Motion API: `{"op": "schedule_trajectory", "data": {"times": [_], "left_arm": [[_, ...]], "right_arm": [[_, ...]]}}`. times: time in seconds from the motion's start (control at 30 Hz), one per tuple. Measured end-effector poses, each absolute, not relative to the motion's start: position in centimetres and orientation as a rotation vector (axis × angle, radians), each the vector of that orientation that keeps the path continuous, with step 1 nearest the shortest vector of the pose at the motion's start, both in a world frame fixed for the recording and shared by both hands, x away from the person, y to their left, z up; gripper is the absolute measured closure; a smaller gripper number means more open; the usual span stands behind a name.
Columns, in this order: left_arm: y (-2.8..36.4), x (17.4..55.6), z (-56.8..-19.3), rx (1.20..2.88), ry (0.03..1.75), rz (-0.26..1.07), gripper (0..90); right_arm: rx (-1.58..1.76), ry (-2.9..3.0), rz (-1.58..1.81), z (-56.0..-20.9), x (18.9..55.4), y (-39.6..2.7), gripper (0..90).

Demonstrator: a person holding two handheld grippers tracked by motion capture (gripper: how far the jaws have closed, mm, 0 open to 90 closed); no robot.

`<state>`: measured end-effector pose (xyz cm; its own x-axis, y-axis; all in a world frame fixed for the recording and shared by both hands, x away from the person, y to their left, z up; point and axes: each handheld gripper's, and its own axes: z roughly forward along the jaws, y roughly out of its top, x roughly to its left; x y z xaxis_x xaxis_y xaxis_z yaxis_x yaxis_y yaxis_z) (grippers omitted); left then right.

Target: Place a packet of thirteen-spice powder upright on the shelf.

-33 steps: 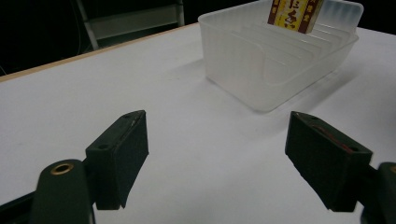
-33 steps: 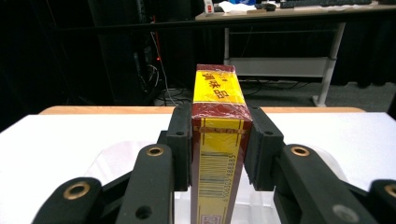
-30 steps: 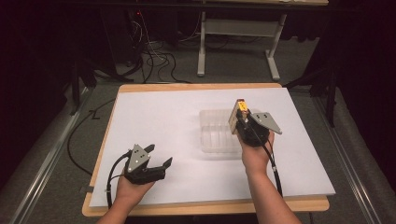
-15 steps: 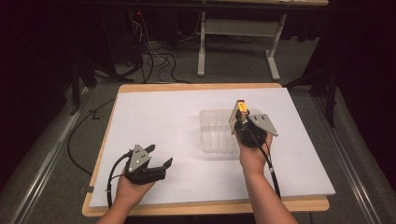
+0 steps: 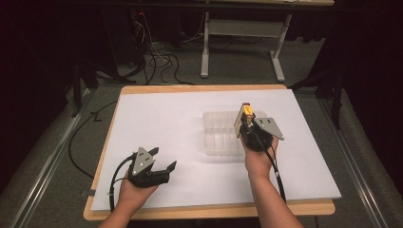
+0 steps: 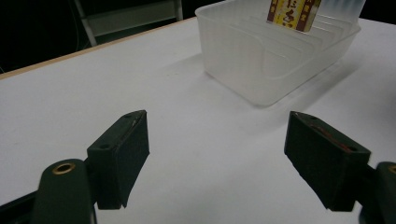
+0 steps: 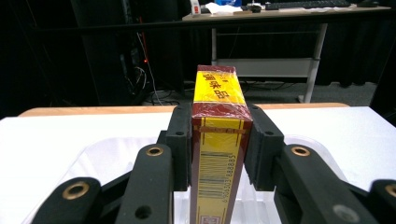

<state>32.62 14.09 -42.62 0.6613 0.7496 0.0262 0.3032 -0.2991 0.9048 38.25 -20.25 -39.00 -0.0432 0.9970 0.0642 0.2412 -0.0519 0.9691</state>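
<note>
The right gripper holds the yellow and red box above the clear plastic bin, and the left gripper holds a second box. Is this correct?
Not quite. The right gripper does hold the yellow and red box above the clear plastic bin, but the left gripper holds nothing: the left gripper view shows its fingers wide apart over bare white table.

black two-jaw grippers: 2 — left gripper (image 5: 161, 160) at 7 o'clock, right gripper (image 5: 244, 114) at 3 o'clock | yellow-and-maroon wrapped cardboard box (image 7: 218, 140): 1 | clear ribbed plastic tray (image 5: 219, 138): 1, centre | white sheet-covered wooden table (image 5: 166, 118): 1
</note>
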Motion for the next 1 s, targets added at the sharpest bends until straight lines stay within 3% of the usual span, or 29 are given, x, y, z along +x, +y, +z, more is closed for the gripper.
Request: {"op": "schedule_trajectory", "data": {"times": [1.0], "left_arm": [[13.3, 32.5, -42.9, 1.906, 0.815, 0.542, 22.7]], "right_arm": [[1.4, 1.441, 1.048, -42.5, 40.6, -18.1, 66.3]]}}
